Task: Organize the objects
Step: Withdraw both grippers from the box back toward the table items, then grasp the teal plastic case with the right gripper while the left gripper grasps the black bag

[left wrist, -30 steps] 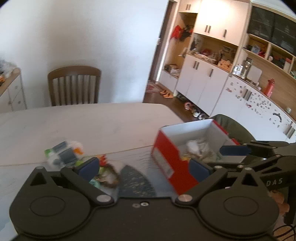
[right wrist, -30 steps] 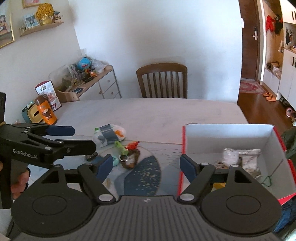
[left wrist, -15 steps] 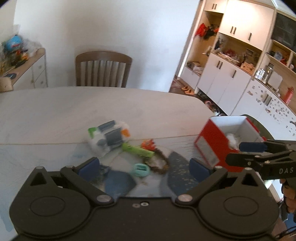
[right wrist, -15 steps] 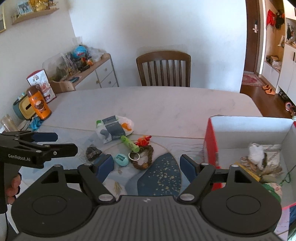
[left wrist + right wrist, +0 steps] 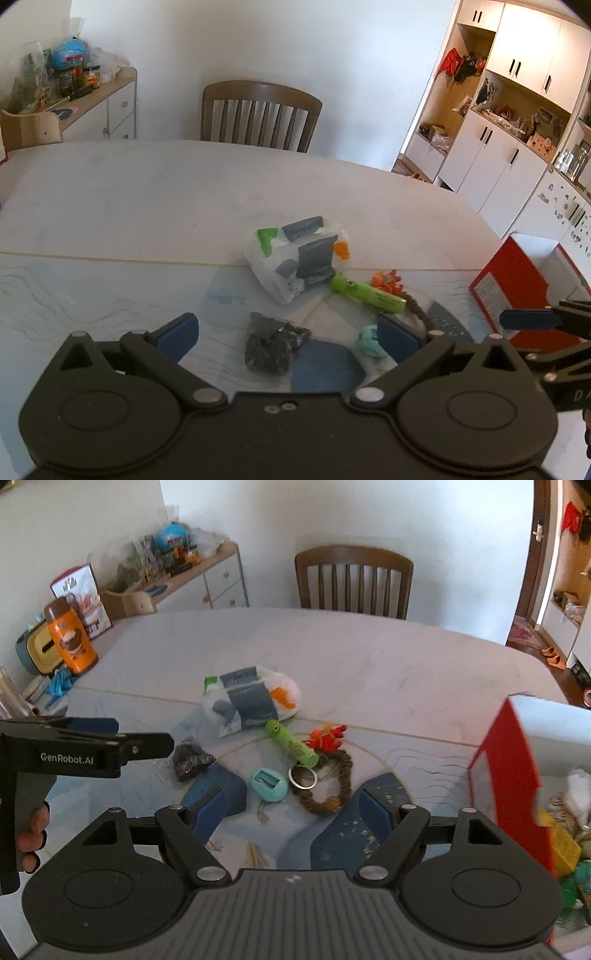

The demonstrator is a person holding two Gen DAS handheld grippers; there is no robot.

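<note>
Scattered small items lie in a cluster near the front of the pale marble table (image 5: pixel 147 192), whose far half is bare up to the rounded edge by the wooden chair (image 5: pixel 260 110). In the left wrist view, the left gripper (image 5: pixel 286 332) is spread wide and empty above a dark crinkled packet (image 5: pixel 273 341), with a plastic bag of folded cloths (image 5: pixel 299 258), a green tube (image 5: pixel 365 293) and a teal case (image 5: pixel 369 341) near; the red box (image 5: pixel 513 280) stands at the right. From the right wrist view, the right gripper (image 5: pixel 299 806) also gapes wide, holding nothing, over the teal case (image 5: pixel 269 784), a key ring (image 5: pixel 303 776) and a brown braided loop (image 5: pixel 338 782). The left gripper (image 5: pixel 107 734) reads "GenRobot.AI". The red box (image 5: pixel 513 775) holds mixed items.
</note>
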